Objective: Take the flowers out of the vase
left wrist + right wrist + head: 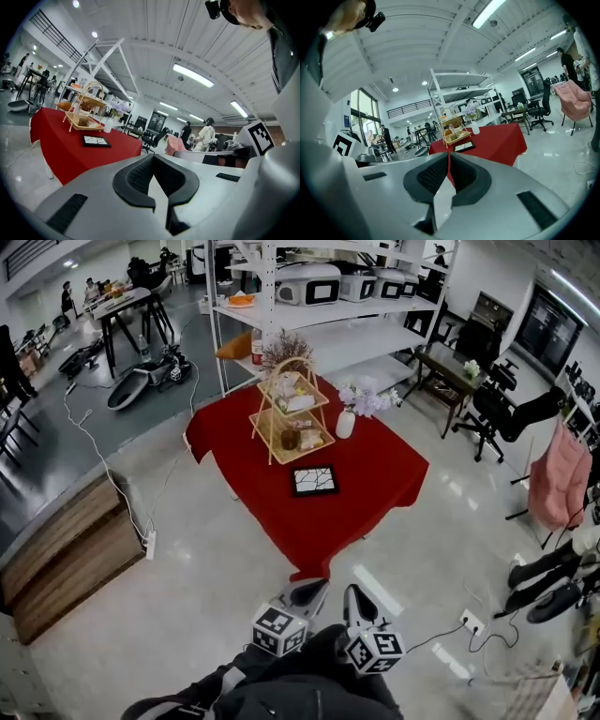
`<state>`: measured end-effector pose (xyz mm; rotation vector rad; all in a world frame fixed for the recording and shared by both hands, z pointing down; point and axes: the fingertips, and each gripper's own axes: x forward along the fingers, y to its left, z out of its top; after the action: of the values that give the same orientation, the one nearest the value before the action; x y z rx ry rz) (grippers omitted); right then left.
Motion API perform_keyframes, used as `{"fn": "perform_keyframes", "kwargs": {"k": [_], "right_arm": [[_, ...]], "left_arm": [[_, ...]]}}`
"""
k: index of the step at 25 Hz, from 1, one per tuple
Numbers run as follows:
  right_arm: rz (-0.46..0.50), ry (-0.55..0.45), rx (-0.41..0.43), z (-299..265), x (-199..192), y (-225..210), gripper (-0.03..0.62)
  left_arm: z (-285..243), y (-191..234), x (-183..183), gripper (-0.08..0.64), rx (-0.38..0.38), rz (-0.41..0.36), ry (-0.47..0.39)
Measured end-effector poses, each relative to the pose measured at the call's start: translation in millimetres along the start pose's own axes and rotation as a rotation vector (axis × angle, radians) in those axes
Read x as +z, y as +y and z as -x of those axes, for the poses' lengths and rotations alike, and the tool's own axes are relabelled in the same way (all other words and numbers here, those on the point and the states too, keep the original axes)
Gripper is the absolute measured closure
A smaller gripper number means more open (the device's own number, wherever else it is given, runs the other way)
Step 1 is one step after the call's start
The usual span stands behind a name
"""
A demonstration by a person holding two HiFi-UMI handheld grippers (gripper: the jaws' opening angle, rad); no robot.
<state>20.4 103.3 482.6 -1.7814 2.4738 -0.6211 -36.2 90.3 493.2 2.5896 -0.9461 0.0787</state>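
Pale lilac flowers (364, 396) stand in a small white vase (345, 424) on the far right part of a table under a red cloth (375, 486). The vase (475, 128) and flowers (470, 108) also show small in the right gripper view, and the vase (108, 125) in the left gripper view. Both grippers are well short of the table, held over the floor near my body. My left gripper (315, 587) and my right gripper (352, 594) have their jaws together with nothing between them.
A two-tier wicker stand (289, 418) with food sits left of the vase, and a dark framed tile (314, 481) lies in front. White shelving (328, 310) stands behind the table. Cables and a power strip (150, 544) lie on the floor at the left. Chairs (497, 418) are at the right.
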Motion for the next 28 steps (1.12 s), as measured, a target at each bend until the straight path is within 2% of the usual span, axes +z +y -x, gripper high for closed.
{"fn": "perform_keyframes", "kwargs": {"k": [9,19,28], "right_arm": [[-0.033,0.003,-0.012,-5.9,4.0,-21.2,0.575],[-0.042,0.042,0.06,-42.9,6.5,-27.9,0.575],[-0.044,0.037,0.087,-85.6,27.9,-61.6,0.575]], "left_arm": [[-18.7,-4.1,-0.6,0.552,-0.021,-0.004,0.022],[-46.1,27.6,14.8,0.552,0.043,0.002,0.001],[-95.8,45.8,29.7,0.552,0.048,-0.008,0.003]]}}
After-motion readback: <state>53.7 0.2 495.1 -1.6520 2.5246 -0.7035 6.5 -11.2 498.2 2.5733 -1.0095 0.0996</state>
